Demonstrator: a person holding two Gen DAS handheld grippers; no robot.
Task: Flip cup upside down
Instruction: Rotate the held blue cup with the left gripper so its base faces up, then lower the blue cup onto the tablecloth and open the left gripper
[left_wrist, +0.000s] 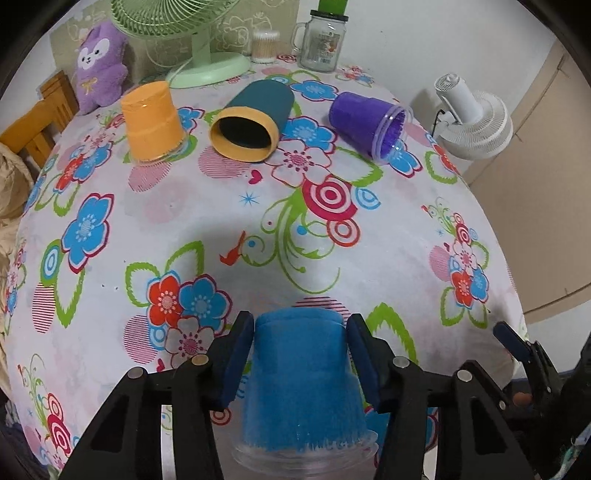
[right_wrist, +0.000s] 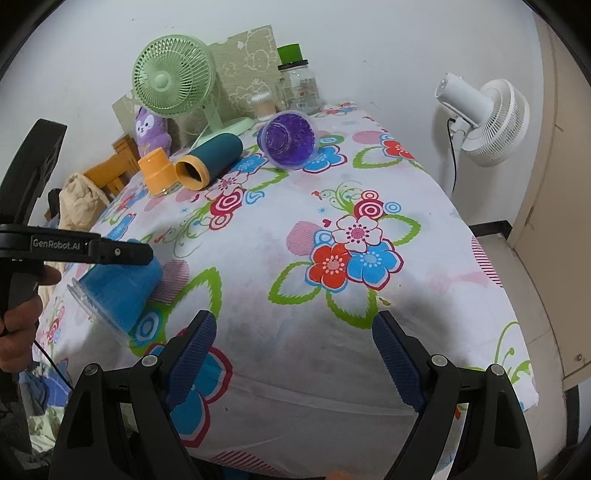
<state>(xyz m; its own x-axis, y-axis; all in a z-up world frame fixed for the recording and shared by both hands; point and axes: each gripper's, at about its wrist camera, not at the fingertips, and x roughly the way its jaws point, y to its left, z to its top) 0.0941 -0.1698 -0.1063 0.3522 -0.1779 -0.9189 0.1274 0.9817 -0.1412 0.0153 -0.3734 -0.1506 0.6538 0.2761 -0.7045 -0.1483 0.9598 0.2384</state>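
Note:
My left gripper (left_wrist: 300, 334) is shut on a blue cup (left_wrist: 301, 384) with a clear rim. The cup's closed base points away from me. In the right wrist view the blue cup (right_wrist: 114, 291) hangs tilted above the table's front left, rim down-left, under the left gripper (right_wrist: 122, 251). My right gripper (right_wrist: 293, 332) is open and empty over the table's front edge. An orange cup (left_wrist: 152, 120) stands upside down at the back left. A teal cup (left_wrist: 251, 122) and a purple cup (left_wrist: 369, 123) lie on their sides.
The table has a floral cloth (left_wrist: 258, 229). At the back stand a green desk fan (left_wrist: 192, 44), a purple plush toy (left_wrist: 100, 64), a glass jar (left_wrist: 321, 40) and a cotton swab box (left_wrist: 264, 46). A white fan (right_wrist: 484, 114) stands right of the table.

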